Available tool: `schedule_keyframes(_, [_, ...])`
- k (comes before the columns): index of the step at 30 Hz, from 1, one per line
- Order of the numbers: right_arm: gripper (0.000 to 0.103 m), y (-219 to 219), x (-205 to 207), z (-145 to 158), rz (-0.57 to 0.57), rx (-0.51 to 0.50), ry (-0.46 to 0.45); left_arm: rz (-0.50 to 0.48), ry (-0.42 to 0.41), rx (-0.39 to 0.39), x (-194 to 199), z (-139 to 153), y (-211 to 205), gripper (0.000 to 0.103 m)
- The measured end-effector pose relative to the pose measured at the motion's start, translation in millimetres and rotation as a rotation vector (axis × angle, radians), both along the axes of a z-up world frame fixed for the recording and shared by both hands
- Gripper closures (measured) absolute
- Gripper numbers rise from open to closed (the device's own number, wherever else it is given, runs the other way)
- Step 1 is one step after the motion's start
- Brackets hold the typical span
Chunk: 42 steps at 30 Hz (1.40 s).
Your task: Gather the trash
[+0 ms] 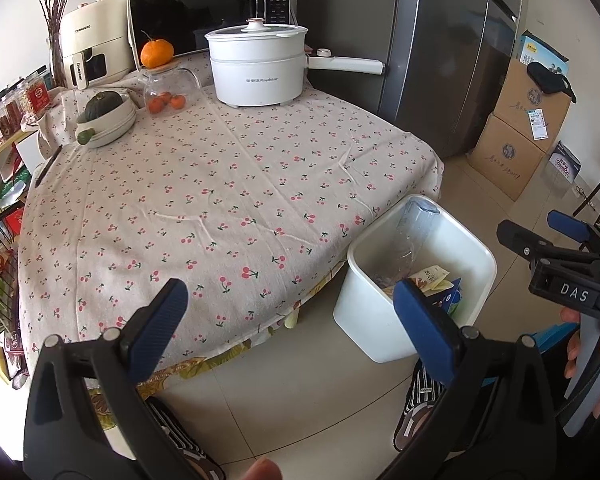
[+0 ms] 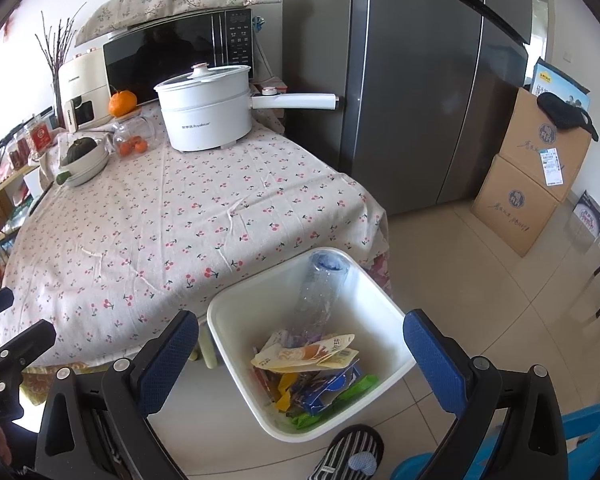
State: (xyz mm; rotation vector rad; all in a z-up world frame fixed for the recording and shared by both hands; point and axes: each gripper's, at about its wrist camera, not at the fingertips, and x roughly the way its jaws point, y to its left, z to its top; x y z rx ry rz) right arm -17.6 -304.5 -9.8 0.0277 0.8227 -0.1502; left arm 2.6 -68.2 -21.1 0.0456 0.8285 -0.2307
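Note:
A white square bin (image 2: pixel 240 356) (image 1: pixel 364 320) stands on the tiled floor at the table's front right corner. Inside it lie a clear plastic bottle (image 2: pixel 320 296) (image 1: pixel 412 236), leaning on the far wall, and several snack wrappers (image 2: pixel 312 364) (image 1: pixel 432 280). My right gripper (image 2: pixel 300 352) hovers above the bin, open, nothing between its blue pads. My left gripper (image 1: pixel 290 330) is open and empty over the table's front edge, left of the bin. The right gripper's black body (image 1: pixel 560 264) shows at the right edge of the left wrist view.
The table wears a cherry-print cloth (image 1: pixel 220 200). At its back stand a white electric pot (image 1: pixel 256 64), a jar of oranges (image 1: pixel 166 92), a bowl with a squash (image 1: pixel 108 118), a microwave (image 1: pixel 204 12). A dark fridge (image 2: pixel 420 80), cardboard boxes (image 2: pixel 528 176), striped slippers (image 2: pixel 348 456).

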Motion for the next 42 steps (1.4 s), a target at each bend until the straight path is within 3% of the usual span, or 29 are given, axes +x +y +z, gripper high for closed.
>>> schedule_keyframes(42, [0.000,1.5,0.9,-5.1,0.001,0.013,0.015,-0.003,-0.021,0.008,-5.8,3.3,-9.7,0.001])
